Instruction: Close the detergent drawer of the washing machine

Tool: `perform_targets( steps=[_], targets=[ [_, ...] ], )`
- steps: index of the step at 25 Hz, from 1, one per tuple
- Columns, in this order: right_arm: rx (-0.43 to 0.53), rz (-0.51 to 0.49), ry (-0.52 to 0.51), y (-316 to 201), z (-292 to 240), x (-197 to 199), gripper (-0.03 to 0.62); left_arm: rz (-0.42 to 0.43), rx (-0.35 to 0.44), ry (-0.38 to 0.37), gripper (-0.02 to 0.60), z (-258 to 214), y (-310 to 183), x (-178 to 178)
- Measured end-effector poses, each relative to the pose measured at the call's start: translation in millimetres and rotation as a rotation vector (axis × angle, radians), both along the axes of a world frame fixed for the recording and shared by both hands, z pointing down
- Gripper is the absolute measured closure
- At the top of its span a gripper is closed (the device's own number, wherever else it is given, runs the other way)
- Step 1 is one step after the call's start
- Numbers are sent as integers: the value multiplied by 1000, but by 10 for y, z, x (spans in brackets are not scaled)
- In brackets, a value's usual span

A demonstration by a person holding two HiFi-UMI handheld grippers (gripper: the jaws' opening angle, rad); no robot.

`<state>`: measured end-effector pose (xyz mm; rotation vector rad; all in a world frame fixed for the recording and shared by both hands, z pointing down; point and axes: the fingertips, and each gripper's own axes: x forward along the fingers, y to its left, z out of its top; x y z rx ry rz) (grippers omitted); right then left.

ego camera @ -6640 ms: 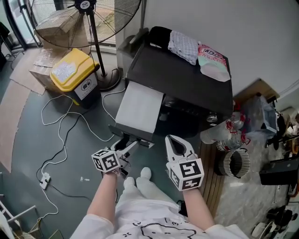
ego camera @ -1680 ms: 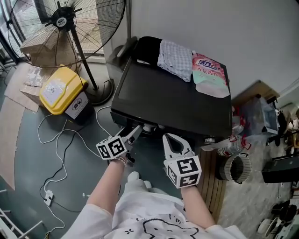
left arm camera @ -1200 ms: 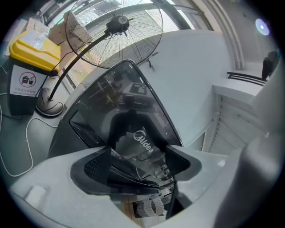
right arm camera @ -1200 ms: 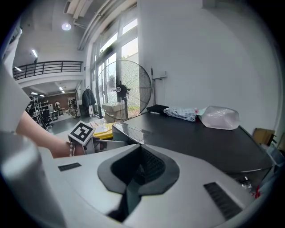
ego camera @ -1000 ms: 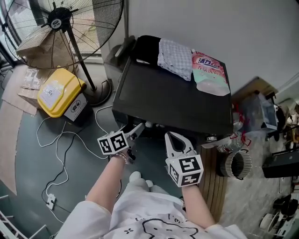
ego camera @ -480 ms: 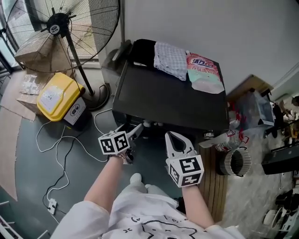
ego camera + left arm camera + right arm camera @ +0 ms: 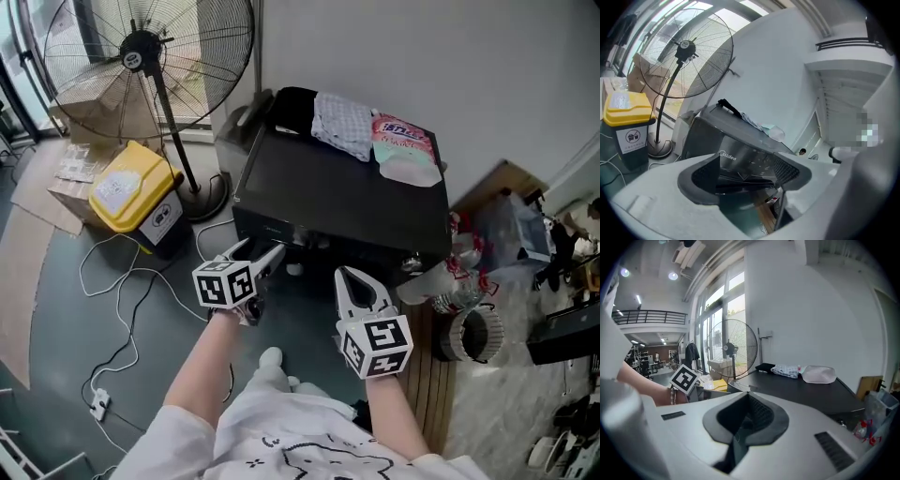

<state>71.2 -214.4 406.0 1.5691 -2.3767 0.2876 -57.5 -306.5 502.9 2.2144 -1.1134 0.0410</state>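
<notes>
Washing machine (image 7: 347,202), black and low, stands straight ahead of both grippers against the wall. The left gripper (image 7: 258,251) is held at the machine's upper front edge with its jaws set wide apart and nothing between them. In the left gripper view the glossy front panel fills the gap beyond the jaws and bears the brand "Midea" (image 7: 727,156). The detergent drawer cannot be told apart from that panel, and nothing juts out of it towards the jaws. The right gripper (image 7: 349,277) hangs just in front of the machine, to the right of the left one, its jaws brought together on nothing. Beyond the jaws, at the far end of the machine's top surface, lie a checked cloth (image 7: 342,122) and a pink-and-white pouch (image 7: 403,150) with red characters too small to read. Left of the left jaws stand a yellow-lidded bin (image 7: 131,183) with a pictogram label and a pedestal fan (image 7: 141,56).
</notes>
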Motion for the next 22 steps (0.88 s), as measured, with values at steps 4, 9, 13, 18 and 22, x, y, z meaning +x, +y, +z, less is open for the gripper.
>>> perform_targets(
  steps=[4,9,13,18,22],
  targets=[
    [43,-21,-21,212,-182,-7,600,-14,47,-17,222,-222,209,-9],
    [83,-34,-33,447,-357,57,600,-8,127,-82,222,-480,423,32],
    [104,-41,-28,620,-454,116,600,2,220,-173,225,-675,624,62],
    [140,-63,-31,832,-619,129,600,-49,359,-271,504,-1077,881,-39],
    [170,-70,-11,916,-717,144,600,-67,465,-325,565,-1355,1076,-127]
  ],
)
